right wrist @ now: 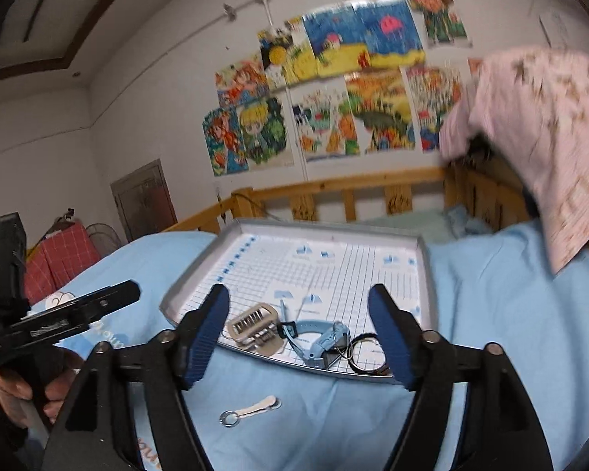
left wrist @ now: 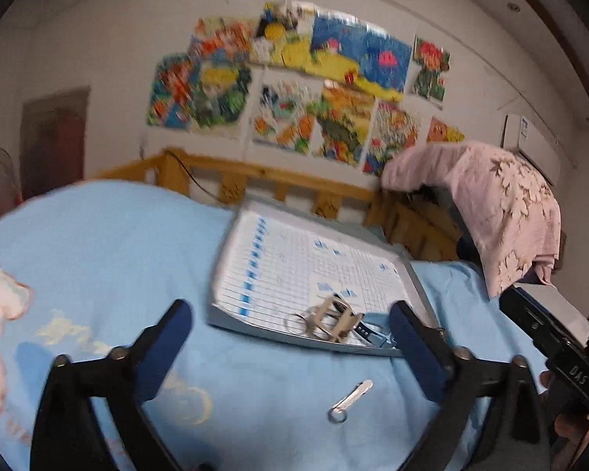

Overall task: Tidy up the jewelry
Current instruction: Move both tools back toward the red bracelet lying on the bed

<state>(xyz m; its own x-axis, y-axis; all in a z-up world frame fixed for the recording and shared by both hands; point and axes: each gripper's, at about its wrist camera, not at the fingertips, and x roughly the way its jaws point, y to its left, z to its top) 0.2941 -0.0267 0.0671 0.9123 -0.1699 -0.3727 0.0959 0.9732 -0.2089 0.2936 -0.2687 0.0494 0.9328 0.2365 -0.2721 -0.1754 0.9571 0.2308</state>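
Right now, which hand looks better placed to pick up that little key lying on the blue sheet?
Probably the left gripper: its open fingers frame the key almost centrally, while in the right gripper view it lies off to the left.

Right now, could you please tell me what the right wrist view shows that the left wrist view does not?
Only the right wrist view shows the light blue watch clearly, beside a dark ring, plus red checked fabric at far left. Only the left wrist view shows the white air conditioner on the wall. Both show the tray, the metal buckle on it, and the small key lying on the blue sheet.
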